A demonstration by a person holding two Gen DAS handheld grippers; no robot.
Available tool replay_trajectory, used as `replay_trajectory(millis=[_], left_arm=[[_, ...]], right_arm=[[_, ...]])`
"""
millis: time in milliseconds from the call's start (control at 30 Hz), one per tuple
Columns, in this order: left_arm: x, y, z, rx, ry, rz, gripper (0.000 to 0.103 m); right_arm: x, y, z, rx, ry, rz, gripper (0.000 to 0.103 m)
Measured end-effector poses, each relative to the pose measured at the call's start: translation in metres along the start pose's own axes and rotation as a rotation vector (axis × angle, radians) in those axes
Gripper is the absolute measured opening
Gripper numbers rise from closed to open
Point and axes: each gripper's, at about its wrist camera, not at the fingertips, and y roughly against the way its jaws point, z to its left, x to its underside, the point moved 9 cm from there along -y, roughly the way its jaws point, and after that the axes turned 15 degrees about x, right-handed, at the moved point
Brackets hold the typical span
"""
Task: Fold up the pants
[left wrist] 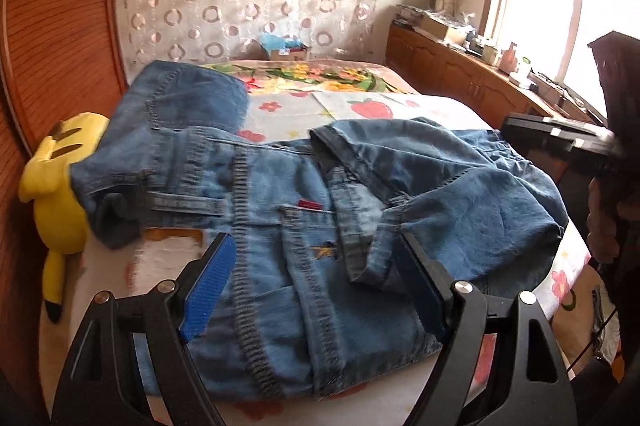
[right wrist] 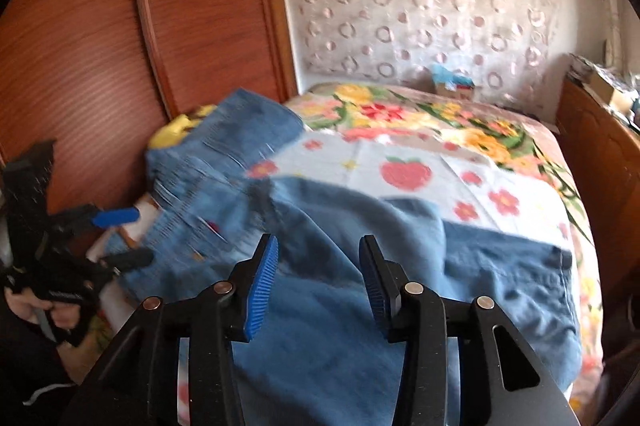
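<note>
The pants (left wrist: 304,210) are lying bunched across the middle of the left wrist frame on the bed (left wrist: 372,106), waist toward the lower left, one leg flopping over to the right and another part reaching up toward the upper left. They are looking like thin washed denim — soft, limp and light, likely to sag and crease wherever lifted rather than hold a shape. The ribbed elastic seams and the stitched waistband are the firmest parts, so those edges, or a leg hem, are probably the best places to pinch; a pinch in the loose middle would likely just gather a wrinkle.

The left gripper (left wrist: 316,278) is hovering above the waist area with jaws spread wide, gripping nothing. The right gripper (right wrist: 318,282) is hanging over the smoother blue cloth at the lower centre of its frame — also gaping, nothing between its ridged blue pads (right wrist: 262,290).

A yellow plush (left wrist: 56,194) is sitting at the left edge, partly under the denim.
</note>
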Motion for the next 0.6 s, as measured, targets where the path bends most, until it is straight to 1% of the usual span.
replay_trajectory(millis=[33,100,133,167,200,267,367,433,500,533,567,600], left_arm=[[-0.001,-0.004,-0.003,0.018,0.002,0.002,0.081],[-0.004,-0.015,-0.008,0.062,0.01,0.012,0.073],[-0.005,-0.02,-0.011,0.073,0.008,0.021,0.072],[-0.008,-0.025,-0.014,0.076,-0.003,0.025,0.069],[-0.01,-0.028,-0.018,0.083,-0.015,0.027,0.064],[-0.011,-0.039,-0.024,0.093,-0.032,0.048,0.06],[-0.005,-0.054,-0.028,0.091,-0.046,0.093,0.059],[0.004,-0.061,-0.03,0.084,-0.06,0.126,0.051],[0.012,-0.064,-0.031,0.087,-0.058,0.145,0.037],[0.015,-0.064,-0.032,0.09,-0.059,0.146,0.034],[0.017,-0.062,-0.033,0.09,-0.063,0.144,0.025],[0.017,-0.058,-0.035,0.083,-0.071,0.134,0.013]], right_arm=[[0.004,-0.003,-0.003,0.016,0.004,0.01,0.046],[0.014,-0.013,-0.008,0.043,0.006,0.032,0.047],[0.02,-0.017,-0.011,0.056,0.005,0.043,0.047],[0.022,-0.026,-0.016,0.068,0.003,0.053,0.047],[0.026,-0.027,-0.019,0.079,0.001,0.06,0.047],[0.032,-0.028,-0.025,0.09,-0.012,0.075,0.047],[0.036,-0.031,-0.03,0.091,-0.042,0.088,0.048],[0.039,-0.018,-0.034,0.09,-0.054,0.088,0.048],[0.041,-0.009,-0.036,0.084,-0.065,0.088,0.048],[0.04,-0.013,-0.037,0.084,-0.069,0.088,0.048],[0.039,-0.013,-0.036,0.082,-0.072,0.088,0.049],[0.039,-0.017,-0.036,0.082,-0.076,0.087,0.049]])
